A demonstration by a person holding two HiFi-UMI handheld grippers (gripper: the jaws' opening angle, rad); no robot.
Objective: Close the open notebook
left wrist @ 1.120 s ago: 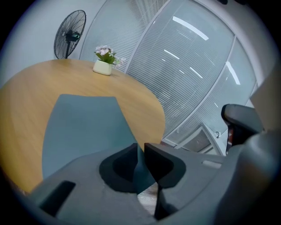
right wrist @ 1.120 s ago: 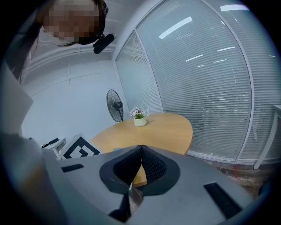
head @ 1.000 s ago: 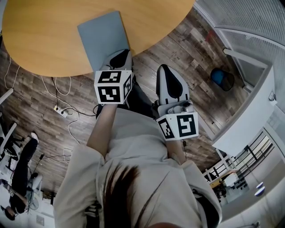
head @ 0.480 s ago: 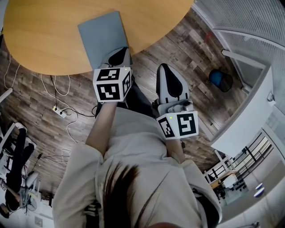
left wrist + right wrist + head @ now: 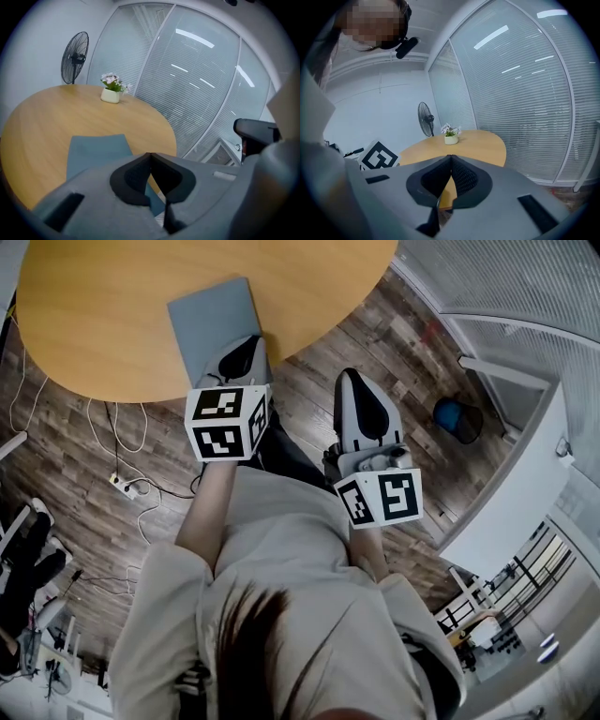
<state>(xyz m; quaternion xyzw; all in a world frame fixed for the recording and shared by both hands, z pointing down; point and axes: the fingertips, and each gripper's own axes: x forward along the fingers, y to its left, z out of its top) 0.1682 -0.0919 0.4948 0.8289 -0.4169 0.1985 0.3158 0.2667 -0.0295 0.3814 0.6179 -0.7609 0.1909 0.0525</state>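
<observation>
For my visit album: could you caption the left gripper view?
Shut left claw near a closed blue-grey notebook on a round wooden table, potted flowers and fan behind.

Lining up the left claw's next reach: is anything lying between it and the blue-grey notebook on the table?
Nothing visible. The notebook lies flat just ahead of the shut left claw, with bare table around it. The flower pot stands far across the table.

**A:** so what's sitting on that round wooden table?

**B:** a closed grey-blue notebook lying flat near the edge, plus a little white flower pot well apart from it on the far side.
</observation>
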